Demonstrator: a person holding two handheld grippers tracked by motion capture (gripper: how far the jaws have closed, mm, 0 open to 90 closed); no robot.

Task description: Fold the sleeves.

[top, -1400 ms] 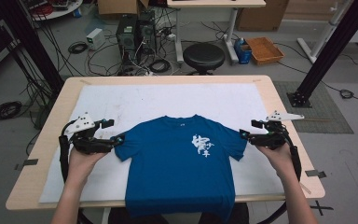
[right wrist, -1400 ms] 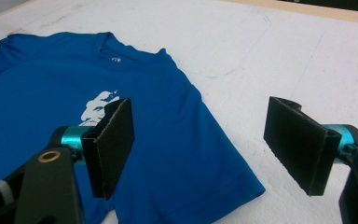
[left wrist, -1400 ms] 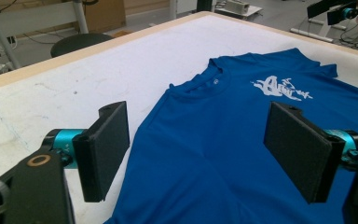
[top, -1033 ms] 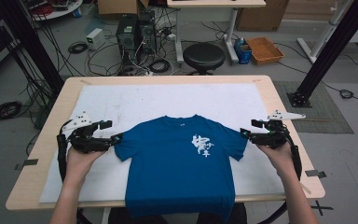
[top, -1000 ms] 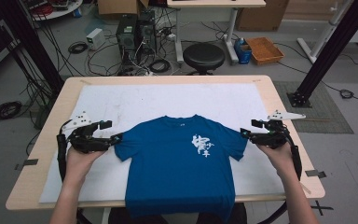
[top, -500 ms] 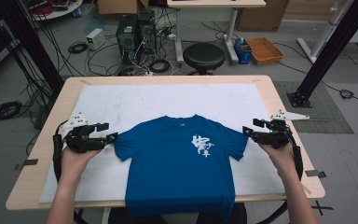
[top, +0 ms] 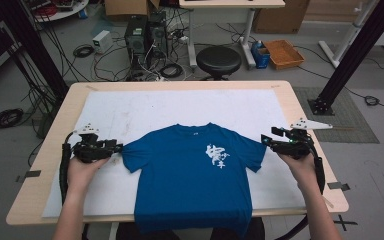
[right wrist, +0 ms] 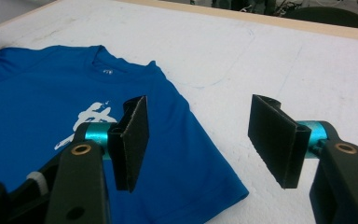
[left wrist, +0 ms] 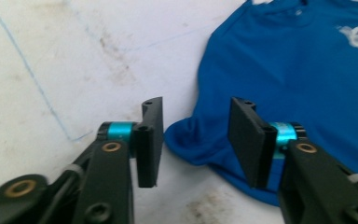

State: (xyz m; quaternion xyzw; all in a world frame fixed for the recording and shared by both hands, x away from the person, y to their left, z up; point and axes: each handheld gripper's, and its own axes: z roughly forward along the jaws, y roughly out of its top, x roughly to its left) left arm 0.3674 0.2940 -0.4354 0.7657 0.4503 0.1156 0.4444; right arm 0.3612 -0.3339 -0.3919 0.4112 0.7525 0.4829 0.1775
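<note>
Blue shirt (top: 195, 175) flat and face-up on the white surface (top: 130, 107), collar away, hem hanging over the near edge. Left gripper (top: 114, 146) right at the left sleeve (left wrist: 191, 140), jaws apart but just closing, sleeve tip sitting between them with no pinch yet. Right gripper (top: 266, 141) just beside the right sleeve (right wrist: 205, 177), jaws wide apart and easing inward too, sleeve hem low between them (cloth untouched, from the look of it). Step in hand, by the look of things: taking both sleeves, likely for a fold. Next move calls for dropping each pair of jaws a touch lower, one jaw under the hem and one over, then clamping on cloth alone. Worth watching: thin fabric slipping out, or a jaw scraping the surface instead of catching the sleeve.
</note>
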